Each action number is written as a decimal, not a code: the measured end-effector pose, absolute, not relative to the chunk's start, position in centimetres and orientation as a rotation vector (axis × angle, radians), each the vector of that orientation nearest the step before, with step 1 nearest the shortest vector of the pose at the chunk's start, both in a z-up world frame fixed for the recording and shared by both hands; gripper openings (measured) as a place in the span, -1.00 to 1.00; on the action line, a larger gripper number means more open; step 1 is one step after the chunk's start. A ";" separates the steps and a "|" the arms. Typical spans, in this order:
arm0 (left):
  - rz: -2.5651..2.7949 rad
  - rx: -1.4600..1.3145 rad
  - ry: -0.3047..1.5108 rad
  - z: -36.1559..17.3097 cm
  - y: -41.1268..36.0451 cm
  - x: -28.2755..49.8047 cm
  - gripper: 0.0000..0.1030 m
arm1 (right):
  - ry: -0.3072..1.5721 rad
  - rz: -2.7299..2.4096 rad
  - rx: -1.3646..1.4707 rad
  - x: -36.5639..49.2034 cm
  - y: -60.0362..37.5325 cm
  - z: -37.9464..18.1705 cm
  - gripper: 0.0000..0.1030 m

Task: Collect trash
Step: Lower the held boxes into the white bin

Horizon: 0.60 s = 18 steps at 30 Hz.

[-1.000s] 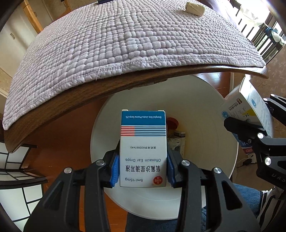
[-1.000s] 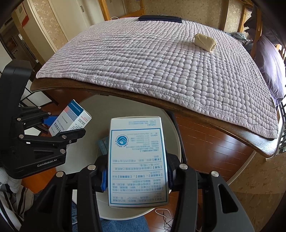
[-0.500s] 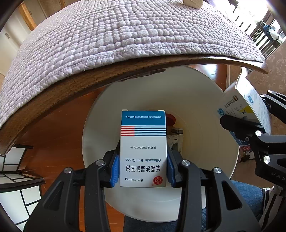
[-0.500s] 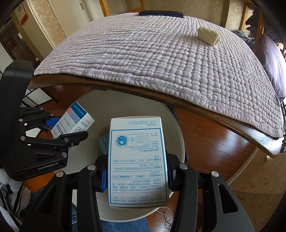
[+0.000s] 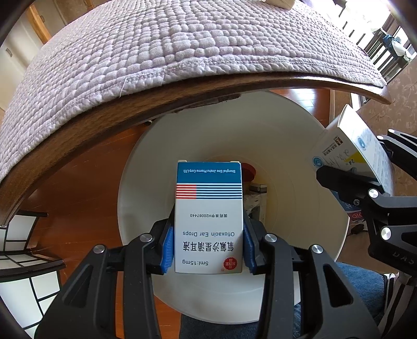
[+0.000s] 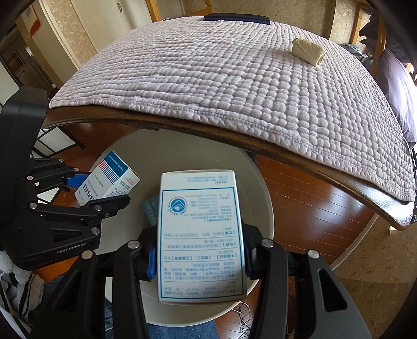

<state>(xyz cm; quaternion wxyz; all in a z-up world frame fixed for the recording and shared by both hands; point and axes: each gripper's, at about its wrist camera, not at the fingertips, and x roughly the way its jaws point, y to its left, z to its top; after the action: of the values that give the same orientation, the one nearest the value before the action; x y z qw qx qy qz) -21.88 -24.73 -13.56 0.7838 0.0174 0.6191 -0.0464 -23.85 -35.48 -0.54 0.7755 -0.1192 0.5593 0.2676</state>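
Note:
My left gripper is shut on a white and blue ear drops box, held over the mouth of a white round bin below the table edge. My right gripper is shut on a larger white medicine box, also above the bin. In the right wrist view the ear drops box and the left gripper show at the left. In the left wrist view the larger box shows at the right. Some trash lies at the bin's bottom, including a red cap.
A wooden table covered with a lilac quilted cloth overhangs the bin. A beige folded lump and a dark flat object lie on the cloth. The person's jeans show below. Wooden floor surrounds the bin.
Both grippers have sunk toward the bin with their boxes, the left one more. The bin looks larger and the table edge sits higher in both views.

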 end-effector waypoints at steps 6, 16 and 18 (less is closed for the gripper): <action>-0.102 0.042 1.336 -13.7 -25.3 -22.1 -0.16 | 1.207 0.579 -0.259 -24.0 -35.4 -0.5 -0.11; -0.101 0.050 1.336 -13.5 -25.8 -21.8 -0.16 | 1.200 0.581 -0.261 -23.8 -35.4 -0.2 -0.10; -0.102 0.050 1.337 -13.5 -25.9 -21.8 -0.16 | 1.200 0.582 -0.260 -23.8 -35.6 -0.1 -0.10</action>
<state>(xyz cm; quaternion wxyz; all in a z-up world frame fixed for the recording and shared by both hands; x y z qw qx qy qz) -21.80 -25.90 -13.54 0.7834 0.0232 0.6193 -0.0470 -23.79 -35.57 -0.10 0.7780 -0.1203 0.5548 0.2691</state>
